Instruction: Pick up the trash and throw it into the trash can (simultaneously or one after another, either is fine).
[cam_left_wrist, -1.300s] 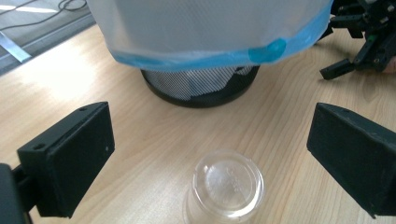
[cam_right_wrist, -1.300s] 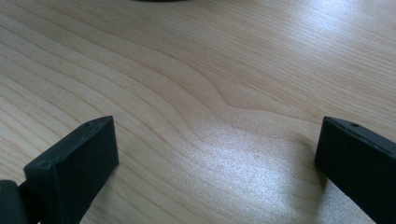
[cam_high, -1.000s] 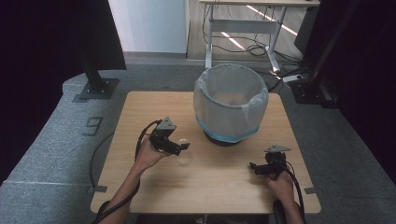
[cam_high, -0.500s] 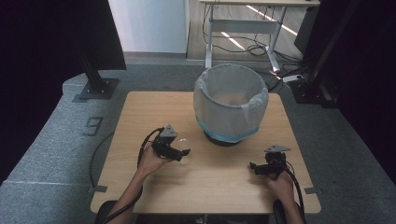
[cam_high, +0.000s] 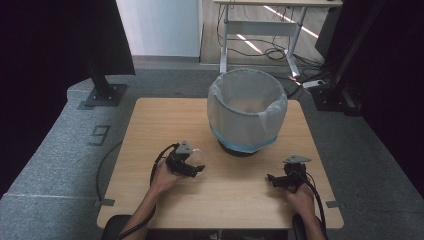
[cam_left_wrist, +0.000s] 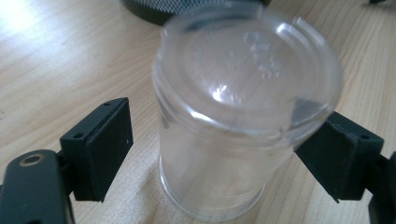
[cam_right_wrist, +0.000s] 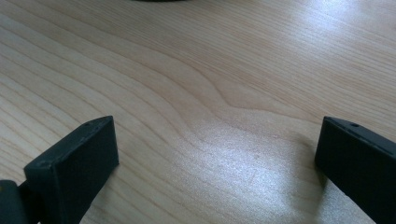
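Clear plastic cup (cam_high: 196, 156) stands on the wooden table (cam_high: 150, 130) toward the person's left, just in front of the left gripper (cam_high: 192, 169) as seen from the high view. The person's left hand (cam_high: 164, 177) holds that gripper low over the table, its cable (cam_high: 156, 165) looping back toward the wrist. Behind the cup, near the table's middle, sits a bin (cam_high: 247, 107) lined with a pale bag over a blue band. Well apart, toward the right edge, the right hand (cam_high: 301, 195) holds the right gripper (cam_high: 274, 178) close to the tabletop, pointing left. From up here the cup is small and faint, so I cannot tell its exact footing.

Left gripper view: the cup (cam_left_wrist: 243, 112) stands upside down on the table (cam_left_wrist: 56, 56), closed base up, between the two black jaws. The jaws are spread wide. The right-hand jaw looks to be touching the cup's upper edge, though the clear plastic makes that hard to judge; the left-hand jaw stands apart from it, with a strip of bare wood between. The bin's dark base (cam_left_wrist: 154, 11) shows at the top edge.

Right gripper view: the jaws are spread wide over bare, light-grained table (cam_right_wrist: 210, 93), with nothing between them.
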